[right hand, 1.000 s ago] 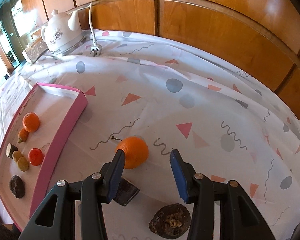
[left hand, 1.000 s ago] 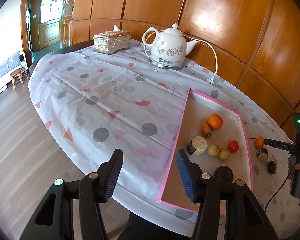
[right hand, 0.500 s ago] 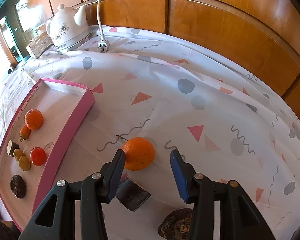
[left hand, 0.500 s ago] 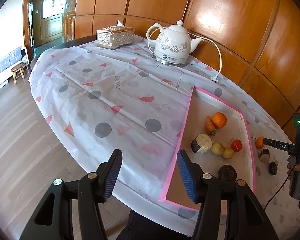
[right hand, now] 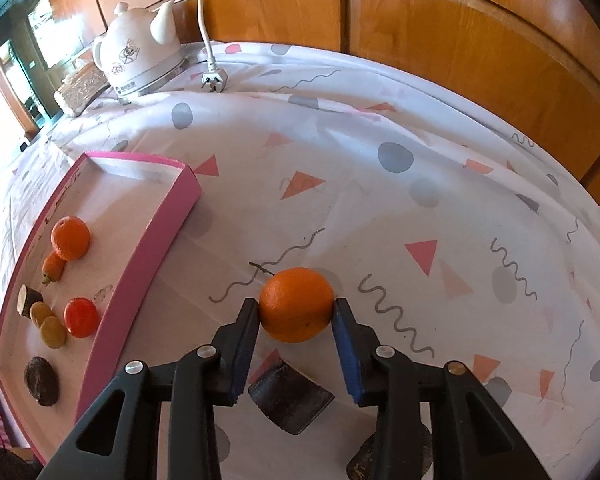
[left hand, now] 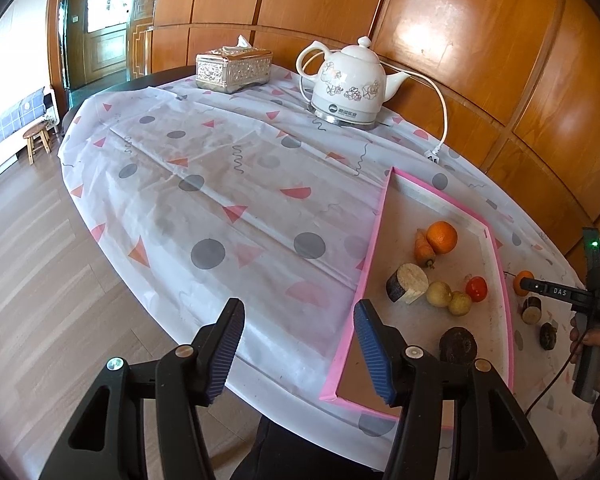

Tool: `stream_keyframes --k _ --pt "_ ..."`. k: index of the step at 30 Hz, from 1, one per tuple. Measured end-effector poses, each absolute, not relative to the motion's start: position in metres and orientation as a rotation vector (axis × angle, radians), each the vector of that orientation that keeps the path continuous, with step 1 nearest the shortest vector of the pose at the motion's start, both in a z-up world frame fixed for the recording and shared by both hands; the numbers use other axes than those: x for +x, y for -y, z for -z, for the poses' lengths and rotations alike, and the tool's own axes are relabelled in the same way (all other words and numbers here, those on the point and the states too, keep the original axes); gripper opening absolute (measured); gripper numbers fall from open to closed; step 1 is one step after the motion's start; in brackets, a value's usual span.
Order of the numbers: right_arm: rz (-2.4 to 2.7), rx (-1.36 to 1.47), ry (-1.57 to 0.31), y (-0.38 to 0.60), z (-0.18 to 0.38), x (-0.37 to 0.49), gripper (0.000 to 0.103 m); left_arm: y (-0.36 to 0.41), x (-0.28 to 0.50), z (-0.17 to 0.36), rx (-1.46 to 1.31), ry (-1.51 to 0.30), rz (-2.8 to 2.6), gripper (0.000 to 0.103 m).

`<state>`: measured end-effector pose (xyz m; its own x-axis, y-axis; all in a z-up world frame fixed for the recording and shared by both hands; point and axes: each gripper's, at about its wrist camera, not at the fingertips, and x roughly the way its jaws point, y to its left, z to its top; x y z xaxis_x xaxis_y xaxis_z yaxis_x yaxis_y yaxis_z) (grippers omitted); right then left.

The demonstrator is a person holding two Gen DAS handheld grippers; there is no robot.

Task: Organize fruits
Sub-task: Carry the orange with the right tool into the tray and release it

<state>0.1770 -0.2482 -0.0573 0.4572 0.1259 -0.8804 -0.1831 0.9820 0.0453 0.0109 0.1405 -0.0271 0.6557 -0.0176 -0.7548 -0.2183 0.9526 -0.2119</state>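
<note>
The right tool (right hand: 295,312) has closed since half a second ago, its blue pads now touching both sides of the round orange fruit (right hand: 296,304), which sits on the patterned surface (right hand: 380,208) just right of the pink-rimmed shallow tray (right hand: 140,264). It looks ready to lift trayward. The left tool (left hand: 298,344) hangs wide open, empty.

Left wrist view looks across the table from the tray's (left hand: 363,280) near-left corner, right wrist view sits close beside the tray (right hand: 140,264); both share it.

Patterned tablecloth (left hand: 204,184) over table (left hand: 160,78)
</note>
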Motion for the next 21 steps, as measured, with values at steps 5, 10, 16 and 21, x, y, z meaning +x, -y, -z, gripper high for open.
stream_keyframes --k 5,10,16,21 --pt "-0.21 -0.071 -1.009 0.239 0.037 0.164 0.036 -0.14 0.011 0.027 -0.292 -0.85 -0.11 0.058" --pt "-0.334 -0.032 -0.977 0.215 0.019 0.146 0.036 -0.137 0.01 0.025 -0.282 -0.846 -0.102 0.06" --pt "-0.497 -0.043 -0.989 0.166 0.018 0.125 0.036 -0.131 0.01 0.023 -0.263 -0.841 -0.087 0.062" --pt "-0.615 -0.063 -1.019 0.124 0.025 0.11 0.036 -0.128 0.01 0.022 -0.25 -0.841 -0.078 0.063"
